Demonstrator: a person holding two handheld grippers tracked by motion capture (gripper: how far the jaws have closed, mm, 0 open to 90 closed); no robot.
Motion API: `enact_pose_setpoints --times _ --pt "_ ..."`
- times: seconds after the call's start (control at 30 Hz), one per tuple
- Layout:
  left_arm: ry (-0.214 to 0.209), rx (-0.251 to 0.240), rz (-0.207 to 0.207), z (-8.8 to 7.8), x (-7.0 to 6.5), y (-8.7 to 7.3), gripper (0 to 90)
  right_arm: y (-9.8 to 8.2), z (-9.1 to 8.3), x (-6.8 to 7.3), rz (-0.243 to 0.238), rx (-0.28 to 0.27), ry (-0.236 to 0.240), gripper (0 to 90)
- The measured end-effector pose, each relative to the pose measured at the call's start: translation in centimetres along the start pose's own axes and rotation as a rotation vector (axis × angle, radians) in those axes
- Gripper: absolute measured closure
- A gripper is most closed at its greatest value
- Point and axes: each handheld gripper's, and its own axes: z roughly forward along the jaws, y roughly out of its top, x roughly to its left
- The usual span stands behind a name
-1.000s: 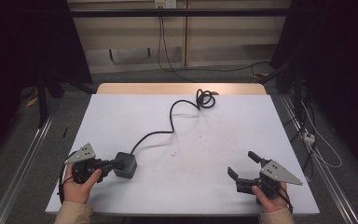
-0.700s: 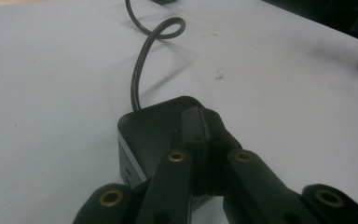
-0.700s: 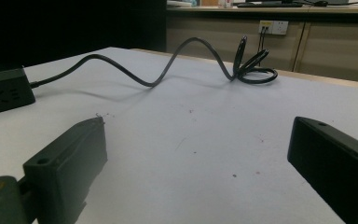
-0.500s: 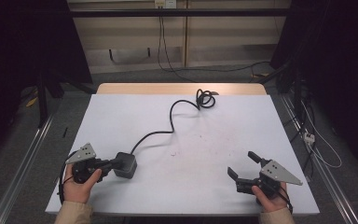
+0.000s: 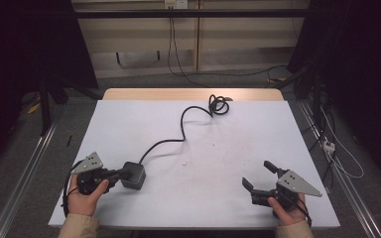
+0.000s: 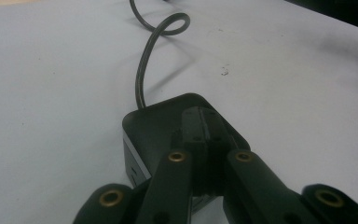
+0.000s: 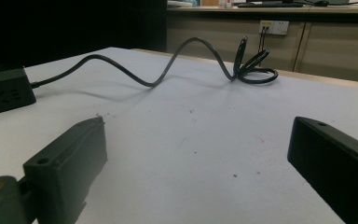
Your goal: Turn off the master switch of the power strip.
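Nearest to us, at the front left of the white tabletop point(image 5: 144, 119), the left tongs point(image 5: 124, 173) are closed, their two jaws pressed flat together. In the left gripper view the joined tips lie on the top face of a black power adapter block point(image 6: 154, 123), so we judge they rest on it rather than clamp it; whether they press down at all we cannot tell from this angle. The block sits flat on the tabletop, just in front of the left hand point(image 5: 84, 193).

At the front right, well apart from the block, the right tongs point(image 5: 259, 174) stand wide open with nothing between the jaws, and the right gripper view confirms bare tabletop in the gap. The right hand point(image 5: 288, 210) holds them low near the table edge.

Farther back, the black cable point(image 5: 178, 139) leaves the block and snakes across the middle of the tabletop to a loose coil point(image 5: 219, 105) near the far edge.

Our assessment: the work is at an early stage. One tool has reached the block, but we see no grip on it, the cable lies slack and untidied, and the right tool has not engaged anything. Securing the block and handling the cable and its far coil remain to be done.
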Motion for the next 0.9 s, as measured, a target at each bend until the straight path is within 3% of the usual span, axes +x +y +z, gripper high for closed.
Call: enact_pose_setpoints --times 0.9 --pt "0.004 0.004 -0.007 0.09 -0.06 -0.06 90.0 0.00 0.12 0.11 -0.003 0.001 0.005 3.9"
